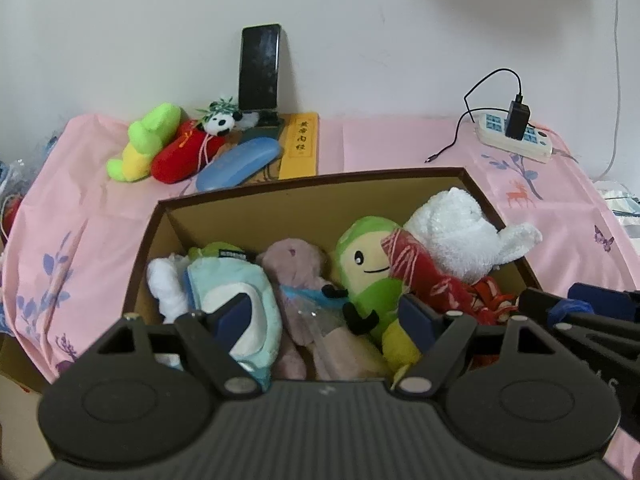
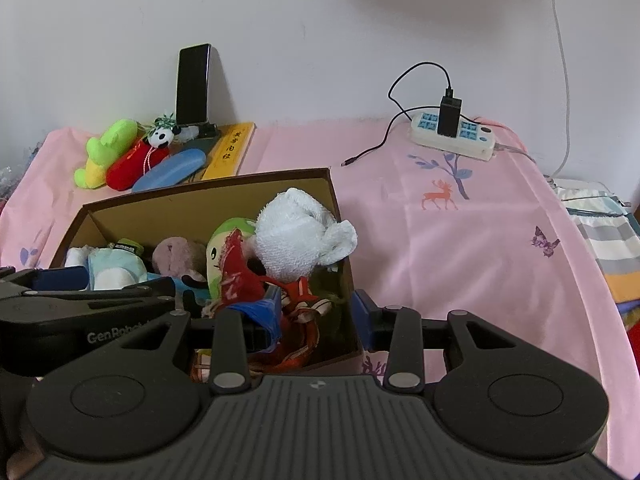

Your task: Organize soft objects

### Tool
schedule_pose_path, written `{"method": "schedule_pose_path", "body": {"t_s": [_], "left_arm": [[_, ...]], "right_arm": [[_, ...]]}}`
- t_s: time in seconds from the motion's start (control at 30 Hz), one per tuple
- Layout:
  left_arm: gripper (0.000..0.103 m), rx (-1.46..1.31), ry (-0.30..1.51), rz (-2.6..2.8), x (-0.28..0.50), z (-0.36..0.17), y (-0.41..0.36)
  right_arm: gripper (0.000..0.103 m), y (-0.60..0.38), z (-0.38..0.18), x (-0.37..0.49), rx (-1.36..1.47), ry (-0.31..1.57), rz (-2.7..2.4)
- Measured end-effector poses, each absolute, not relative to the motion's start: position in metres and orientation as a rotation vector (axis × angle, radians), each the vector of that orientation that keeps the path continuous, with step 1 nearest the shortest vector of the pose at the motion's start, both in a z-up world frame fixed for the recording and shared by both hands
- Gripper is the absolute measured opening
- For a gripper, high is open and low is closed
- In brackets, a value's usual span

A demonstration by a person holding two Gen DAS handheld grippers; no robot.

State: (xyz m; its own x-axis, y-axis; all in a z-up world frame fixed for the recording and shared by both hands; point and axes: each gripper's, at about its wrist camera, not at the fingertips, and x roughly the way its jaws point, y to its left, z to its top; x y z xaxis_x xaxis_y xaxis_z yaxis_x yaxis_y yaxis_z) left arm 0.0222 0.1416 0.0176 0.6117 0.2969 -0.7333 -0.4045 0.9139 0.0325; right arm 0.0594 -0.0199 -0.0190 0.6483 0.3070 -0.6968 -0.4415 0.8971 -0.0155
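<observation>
I hold both tools over the box (image 1: 256,196); left tool (image 1: 326,312) apart, empty; right tool (image 2: 316,312) apart astride its wall; I'd next fetch the 3 toys (image 1: 168,148) behind the box.

Soft, even indoor light, faint shadows on the wall (image 1: 360,20), fisheye bending at dark corners.

Pink floral cloth (image 2: 460,240), brown box (image 1: 256,188)
</observation>
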Motion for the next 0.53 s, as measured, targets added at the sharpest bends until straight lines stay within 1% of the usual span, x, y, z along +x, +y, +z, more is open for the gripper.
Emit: {"method": "schedule_pose_path", "body": {"t_s": [0.53], "left_arm": [[0.08, -0.101, 0.778, 0.395, 0.0261, 0.0127, 0.14]], "right_arm": [[0.022, -0.0168, -0.0261, 0.0607, -0.193, 0.768, 0.421]]}}
